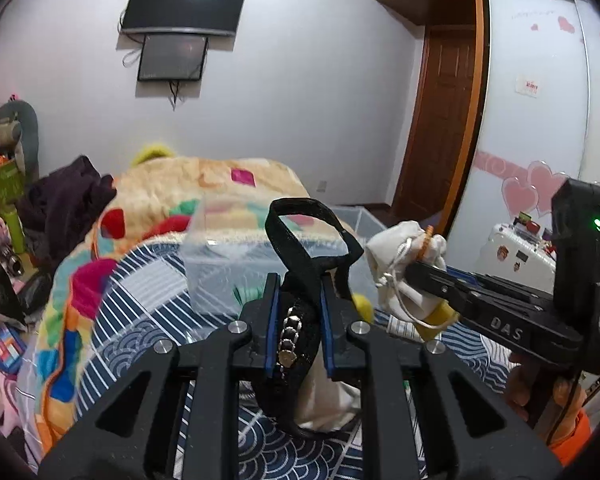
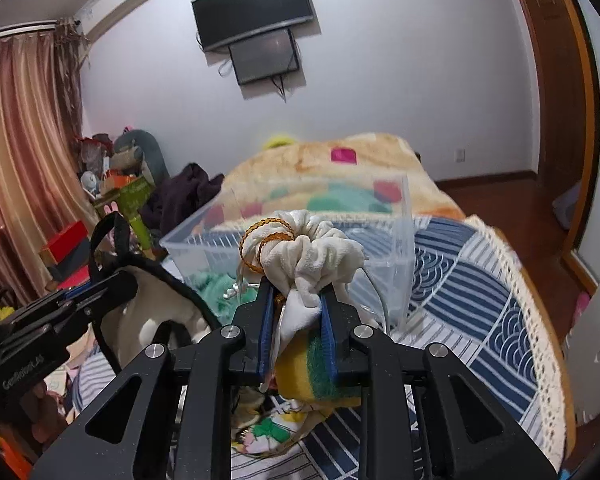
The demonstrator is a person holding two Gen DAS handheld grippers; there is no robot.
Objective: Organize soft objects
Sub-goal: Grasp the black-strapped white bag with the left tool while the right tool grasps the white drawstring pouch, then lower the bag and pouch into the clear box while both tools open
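Black webbing and beaded trim, pinched between the blue pads of the left gripper (image 1: 300, 316): a black bag (image 1: 300, 336) with a cream lining, strap looping up above the fingertips, lifted clear of the patterned bedspread (image 1: 140, 304). Jaws narrow, clamped on the bag's upper edge. Just beyond, in the middle, a clear plastic bin (image 1: 220, 276) standing on the bed, something green and knitted already lying in its bottom (image 2: 210, 284), so seemingly partly filled. Further right, a cream drawstring pouch (image 2: 316, 264), neck gathered and ringed by braided orange cord, held high by the right gripper (image 2: 296, 300); jaws close together, squeezing the cloth below the gathered top, with a yellow-and-green striped piece (image 2: 312, 376) hanging underneath, apparently part of the same bundle, though hard to tell. Both items raised near the bin's front wall, neither yet over the opening. Judged progress: somewhere midway, with at least one soft thing binned, two in the air and not yet dropped in, and loose fabric scraps still on the bedspread below the pouch (image 2: 268, 432) left to gather.
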